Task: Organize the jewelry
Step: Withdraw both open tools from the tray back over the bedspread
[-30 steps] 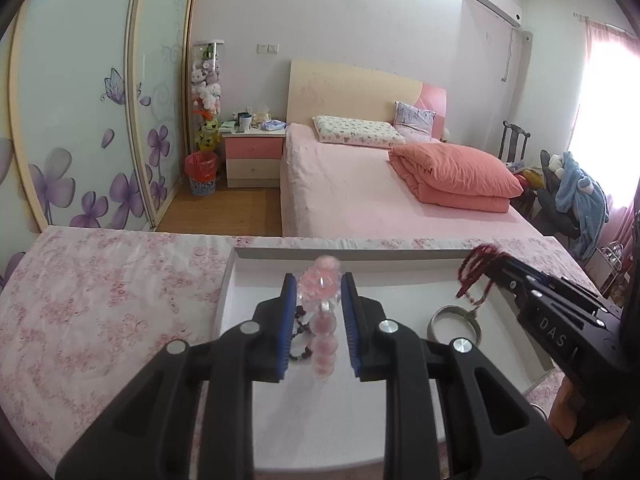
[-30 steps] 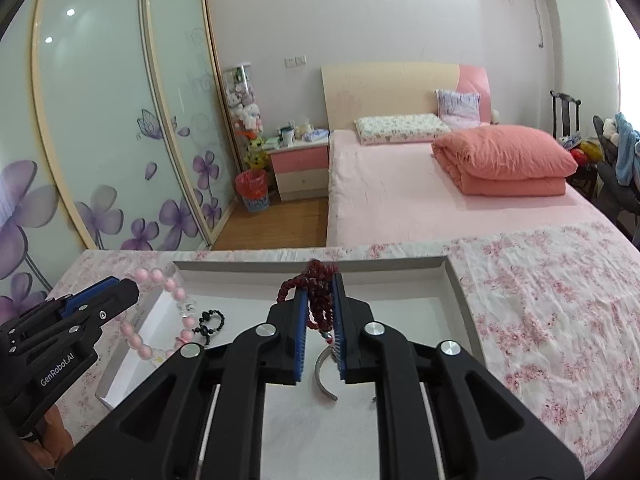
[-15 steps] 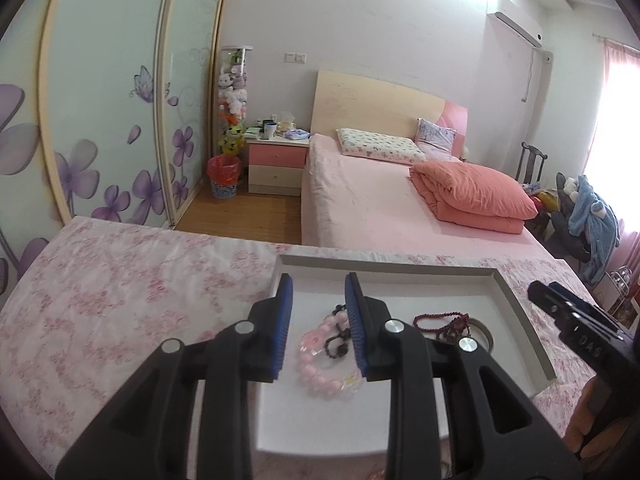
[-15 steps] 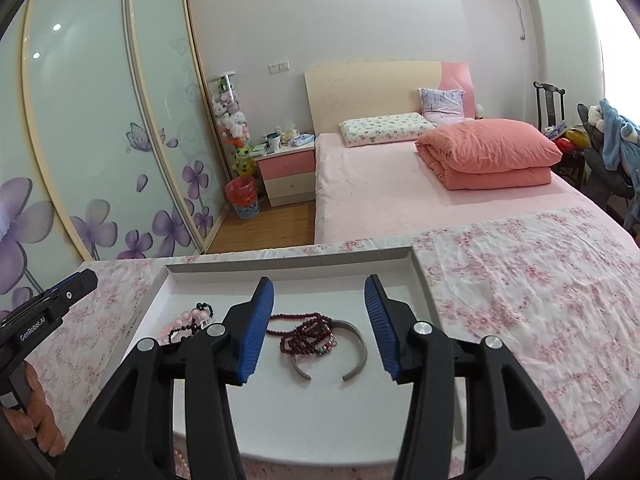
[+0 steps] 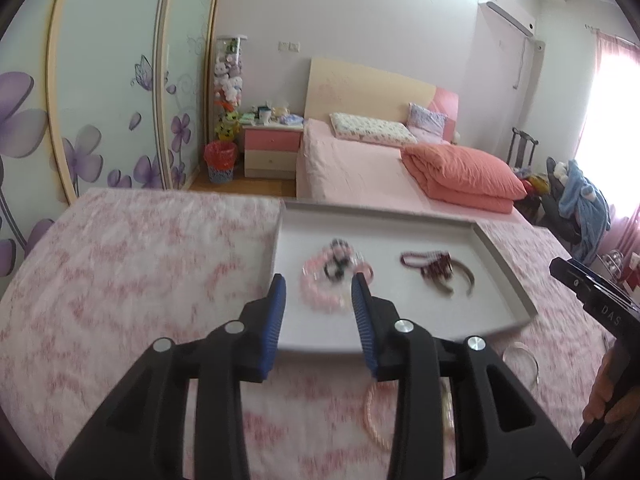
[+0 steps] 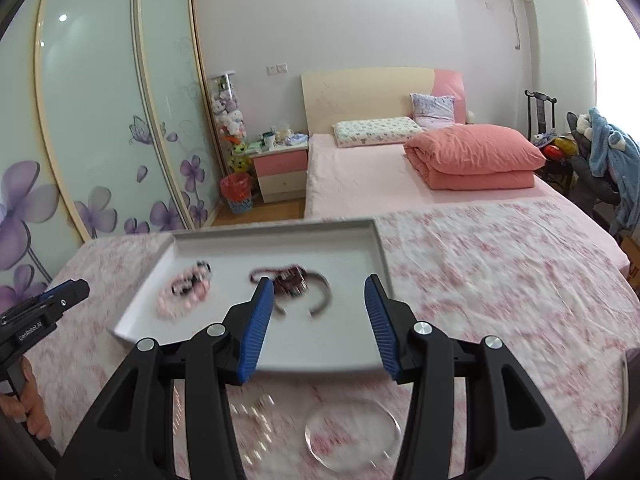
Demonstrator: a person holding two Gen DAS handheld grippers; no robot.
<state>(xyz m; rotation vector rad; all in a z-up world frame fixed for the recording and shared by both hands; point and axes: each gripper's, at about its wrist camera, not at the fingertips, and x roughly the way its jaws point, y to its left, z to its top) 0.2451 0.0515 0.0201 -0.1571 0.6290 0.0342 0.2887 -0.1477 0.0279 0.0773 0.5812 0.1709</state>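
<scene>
Both grippers are now empty and pulled back above the near edge of the tray [image 5: 502,276]. The left gripper [image 5: 318,306], which held the pink beads [image 5: 320,296] a second ago, stands open, the beads lying in the tray. The right gripper [image 6: 318,314] has let go of the red beads [image 6: 290,280], now lying beside the bangle [image 6: 320,300], and gapes wider.

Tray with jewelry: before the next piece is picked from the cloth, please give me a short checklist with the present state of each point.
1. Left hand-held gripper open and holding nothing: ok.
2. Right hand-held gripper open and holding nothing: ok.
3. Pink bead bracelet lies inside the white tray: ok.
4. Dark red bead string and metal bangle lie in the tray: ok.
5. Clear bangle on the cloth, free to grasp: ok.
6. Picture sharp enough to aim: not ok, blurred.
</scene>
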